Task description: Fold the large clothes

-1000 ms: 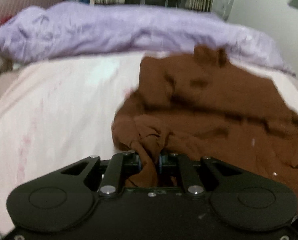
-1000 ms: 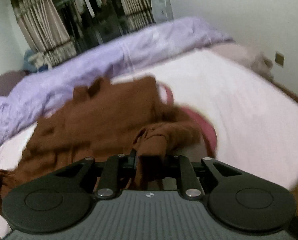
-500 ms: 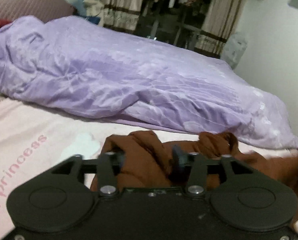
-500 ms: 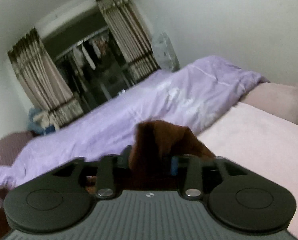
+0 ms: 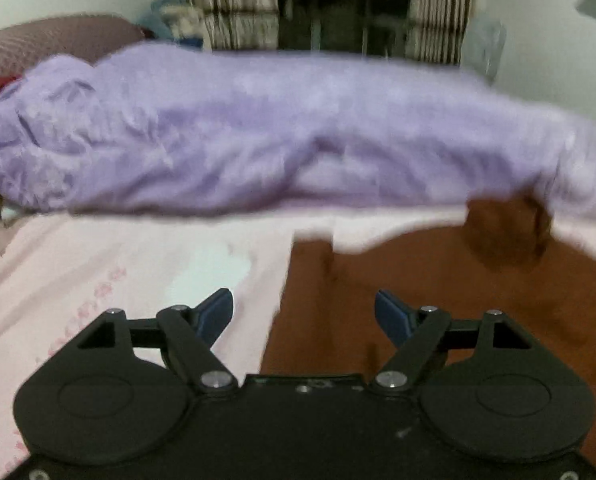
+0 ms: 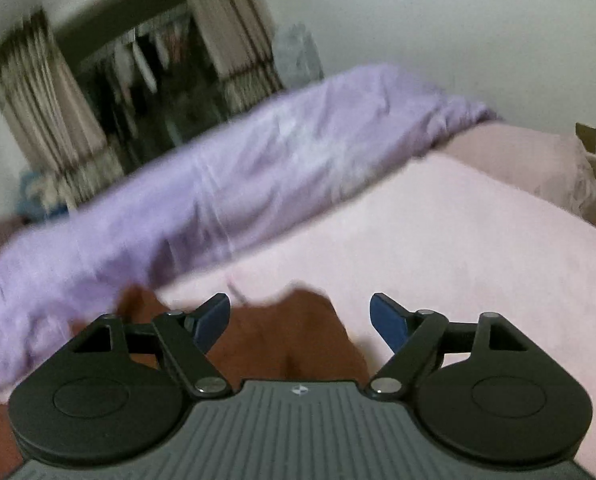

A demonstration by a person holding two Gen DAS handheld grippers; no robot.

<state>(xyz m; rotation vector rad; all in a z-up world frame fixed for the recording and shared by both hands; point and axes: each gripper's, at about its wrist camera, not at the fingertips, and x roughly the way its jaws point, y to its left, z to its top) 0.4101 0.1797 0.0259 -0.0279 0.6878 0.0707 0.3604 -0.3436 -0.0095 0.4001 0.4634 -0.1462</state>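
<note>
A: Left wrist view, items from left to right. Item one: pink bedsheet (image 5: 97, 280) with faint pink print, filling the left and centre foreground. Item two: left gripper (image 5: 304, 312), blue-tipped fingers (image 5: 217, 314) spread wide, holding nothing.

B: And the garment?

A: Item three: brown garment (image 5: 438, 292), lying spread on the sheet, right of centre. Its left edge runs up between the two fingertips; its far edge reaches the base of the purple duvet (image 5: 277, 136), where a bunched brown lump sits. Blur softens the outline.

B: Behind that?

A: The duvet heaped across the full width of the bed; striped curtains (image 5: 233, 4) at the back.

B: Right wrist view, same order.

A: Item one: curtains (image 6: 49, 128), far left. Item two: purple duvet (image 6: 225, 192), running diagonally from lower left to upper right. Item three: brown garment (image 6: 281, 340), low in frame, lying between and just beyond the fingers. Item four: right gripper (image 6: 300, 316), fingers (image 6: 390, 320) parted wide, gripping nothing. Item five: pink bedsheet (image 6: 478, 260), taking up the right side.

B: Contact with cloth?

A: Cannot tell for either gripper.
</note>
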